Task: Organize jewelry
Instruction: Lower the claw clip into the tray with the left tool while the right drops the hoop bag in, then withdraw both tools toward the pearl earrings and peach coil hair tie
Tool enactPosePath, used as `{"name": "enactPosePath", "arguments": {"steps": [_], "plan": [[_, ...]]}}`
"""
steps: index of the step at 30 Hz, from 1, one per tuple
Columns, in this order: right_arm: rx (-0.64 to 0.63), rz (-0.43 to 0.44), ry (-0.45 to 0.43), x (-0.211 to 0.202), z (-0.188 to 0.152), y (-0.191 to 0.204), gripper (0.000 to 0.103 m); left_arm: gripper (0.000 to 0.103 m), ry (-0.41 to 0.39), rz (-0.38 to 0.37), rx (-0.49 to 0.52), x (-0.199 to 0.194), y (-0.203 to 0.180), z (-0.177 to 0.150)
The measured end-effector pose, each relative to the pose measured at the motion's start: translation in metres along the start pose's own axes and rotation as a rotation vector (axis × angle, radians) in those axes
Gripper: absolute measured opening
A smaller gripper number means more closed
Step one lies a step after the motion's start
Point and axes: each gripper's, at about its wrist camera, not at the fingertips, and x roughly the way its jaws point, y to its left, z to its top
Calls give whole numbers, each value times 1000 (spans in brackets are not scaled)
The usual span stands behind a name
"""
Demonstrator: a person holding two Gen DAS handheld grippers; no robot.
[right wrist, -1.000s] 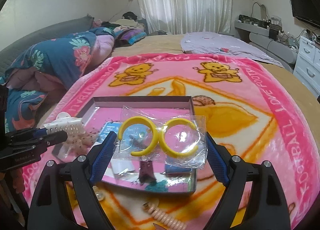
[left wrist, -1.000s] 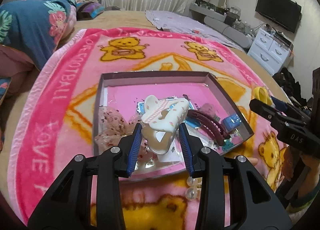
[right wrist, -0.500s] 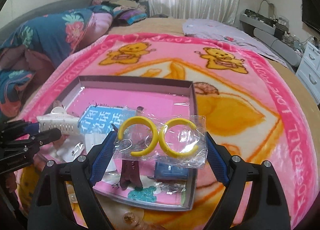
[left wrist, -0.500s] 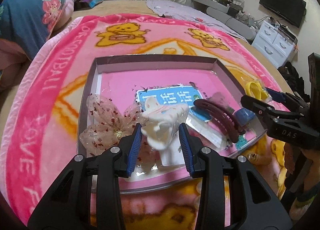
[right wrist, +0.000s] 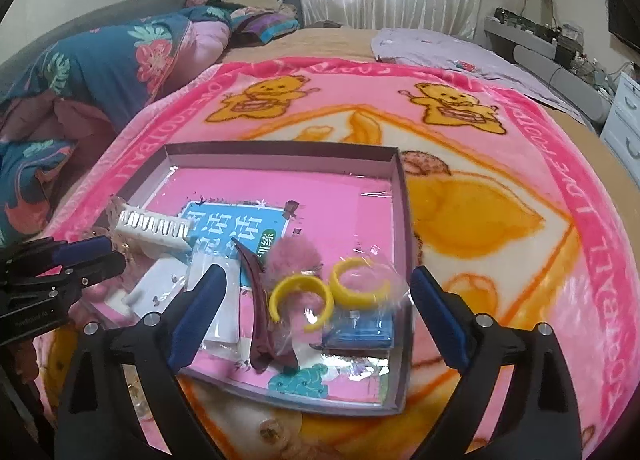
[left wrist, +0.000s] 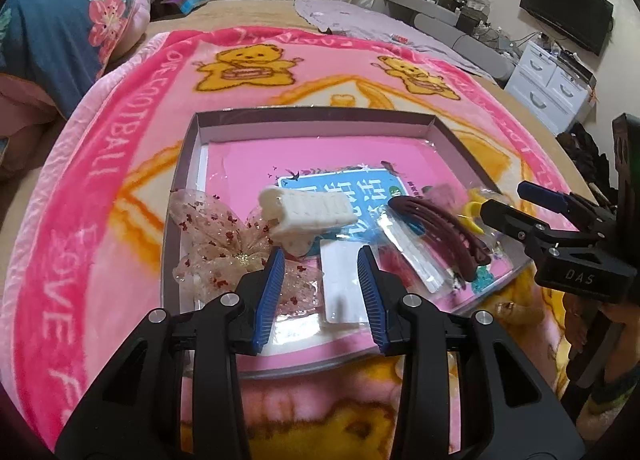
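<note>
**Pink blanket, one box, most pieces already in**

Blue pads frame my view on both sides: my left gripper [left wrist: 322, 292] has its fingers spread with nothing between them, and my right gripper [right wrist: 316, 318] is likewise released and empty.

Just past the left fingers lies the white claw clip [left wrist: 306, 215], resting in the box [left wrist: 312, 117] against the sheer bow [left wrist: 224, 244]. Beside it sits one maroon hair clip [left wrist: 440, 232] on a clear packet. From the right wrist view, the yellow hoop pair [right wrist: 330, 292] in its clear bag lies at the box's near right corner, over a blue card [right wrist: 360, 334] and next to a pink fluffy piece [right wrist: 294, 260].

Counting what I can see inside: one claw clip, one bow, one maroon clip, two yellow hoops in a single bag, one fluffy piece, and one blue card (the flat white packets I won't count; they overlap).

I judge the task well along but not finished. Outside the box, on the blanket [right wrist: 500, 219] near its front edge, a few beaded or pearly bits [right wrist: 276, 428] are visible; their number is unclear. Those look like what is left to gather.

Beyond the box, the bed stretches away to a floral quilt and curtains.
</note>
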Motion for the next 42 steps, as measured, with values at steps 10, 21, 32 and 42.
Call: {"name": "enactPosePath", "arguments": {"steps": [10,21,32,42], "plan": [[32,7,-80,-50,-18,-7,96,70,-85,6,24,-42,-13,-2],[-17,-28,-71,-81,-47,-3,97,93,-121,42,32,-72,-17,-17],[-47,-27,22,-66,-69,-8,97,93,-35,42,35,-65,-15,-54],[-71,26,207,-17,-87,-2,78,93,43,29,85,-43,-33,-77]]}}
